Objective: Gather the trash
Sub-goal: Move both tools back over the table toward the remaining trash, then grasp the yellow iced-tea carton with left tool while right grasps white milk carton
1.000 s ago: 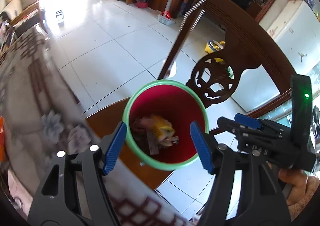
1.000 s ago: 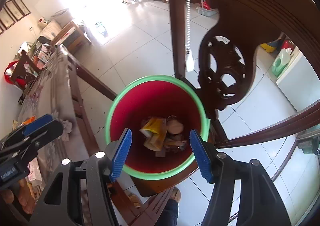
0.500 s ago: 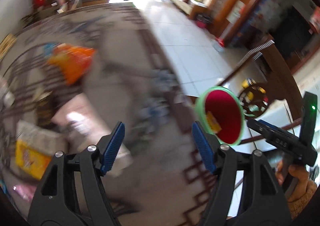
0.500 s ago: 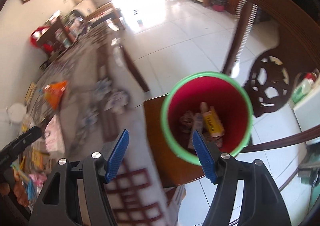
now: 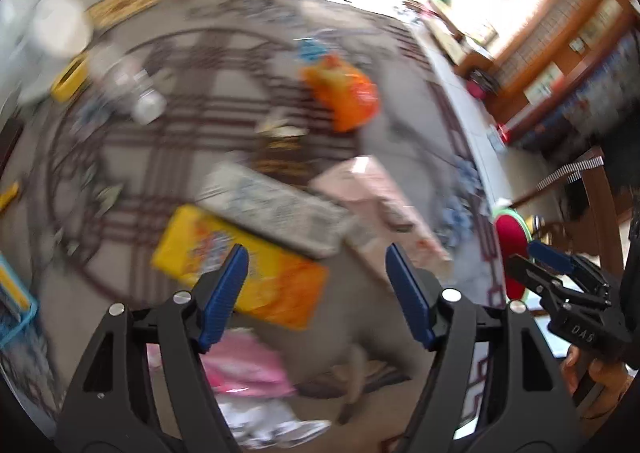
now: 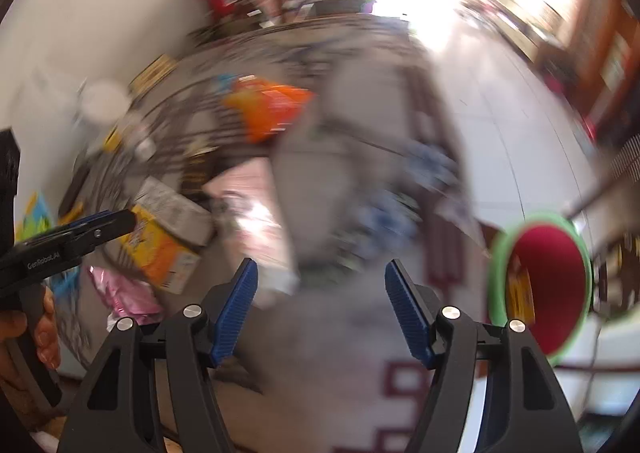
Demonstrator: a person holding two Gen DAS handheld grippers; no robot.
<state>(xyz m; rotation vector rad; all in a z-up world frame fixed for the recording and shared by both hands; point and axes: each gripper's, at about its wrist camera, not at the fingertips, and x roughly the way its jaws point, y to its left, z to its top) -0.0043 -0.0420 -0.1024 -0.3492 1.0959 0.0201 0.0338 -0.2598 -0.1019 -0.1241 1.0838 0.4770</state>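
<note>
"GenRobot.AI" reads on the left gripper body; "DAS" on the right gripper body. Package print is blurred, illegible.

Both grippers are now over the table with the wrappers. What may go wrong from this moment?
1. The packets overlap: the grey packet lies over the yellow bag, so a grab may drag both.
2. The red bin sits beyond the table's edge, so a loosely held wrapper may fall to the floor on the way there.
3. The left gripper and right gripper are close together and may collide.
</note>
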